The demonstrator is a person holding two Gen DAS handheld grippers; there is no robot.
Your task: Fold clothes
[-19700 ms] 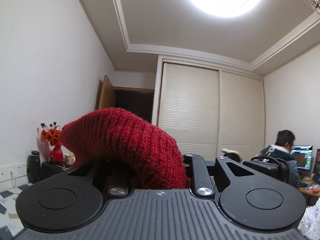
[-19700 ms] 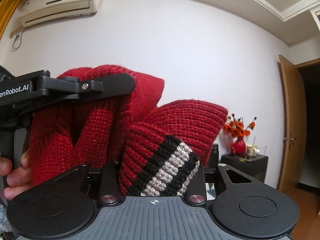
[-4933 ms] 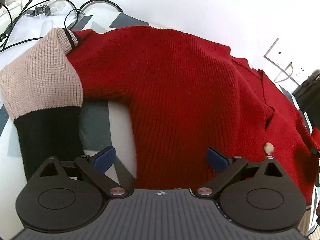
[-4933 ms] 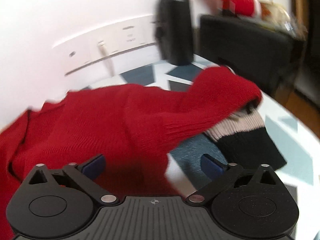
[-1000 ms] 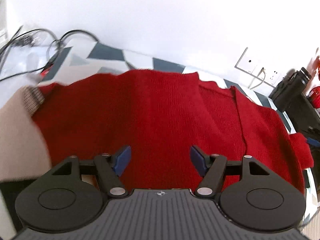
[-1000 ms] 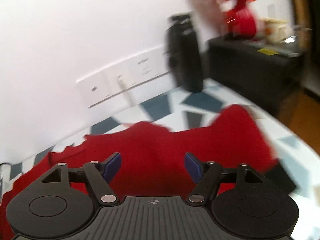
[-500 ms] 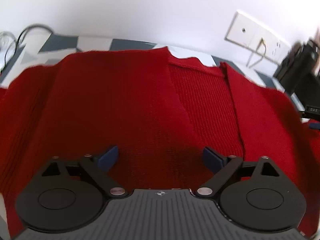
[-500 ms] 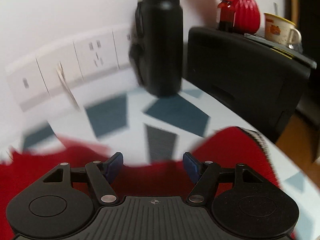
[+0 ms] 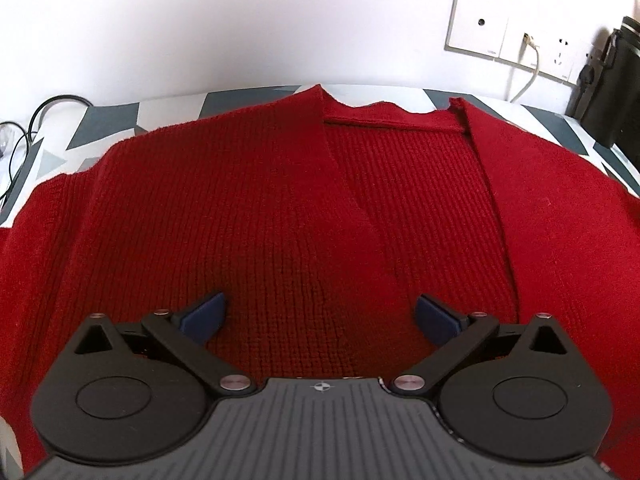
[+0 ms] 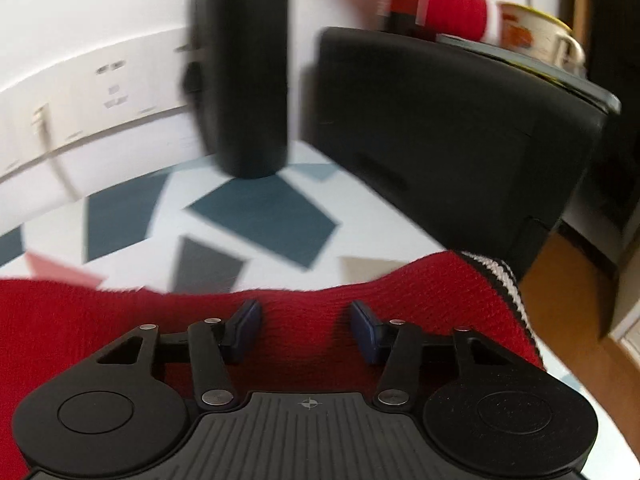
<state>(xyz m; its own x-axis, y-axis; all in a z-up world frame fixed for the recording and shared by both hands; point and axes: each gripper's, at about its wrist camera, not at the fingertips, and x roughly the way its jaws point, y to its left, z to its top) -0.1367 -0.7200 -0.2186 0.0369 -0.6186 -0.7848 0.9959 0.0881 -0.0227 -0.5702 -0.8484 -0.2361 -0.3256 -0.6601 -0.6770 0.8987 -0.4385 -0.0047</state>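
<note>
The left hand-held gripper (image 9: pixel 318 316), jaws spreading wide, hovers over a red cardigan (image 9: pixel 280 208) laid flat on the patterned worktop (image 10: pixel 256 216); the right hand-held gripper (image 10: pixel 306 328), jaws narrowing but ungripped, straddles its sleeve (image 10: pixel 440 284).

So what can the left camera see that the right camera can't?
Only the left wrist view shows the open neck of the red sweater and black cables. Only the right wrist view shows a red vase, a mug, a black cabinet and the sweater's striped cuff. Both show the sweater, the patterned table, wall sockets and the black bottle.
</note>
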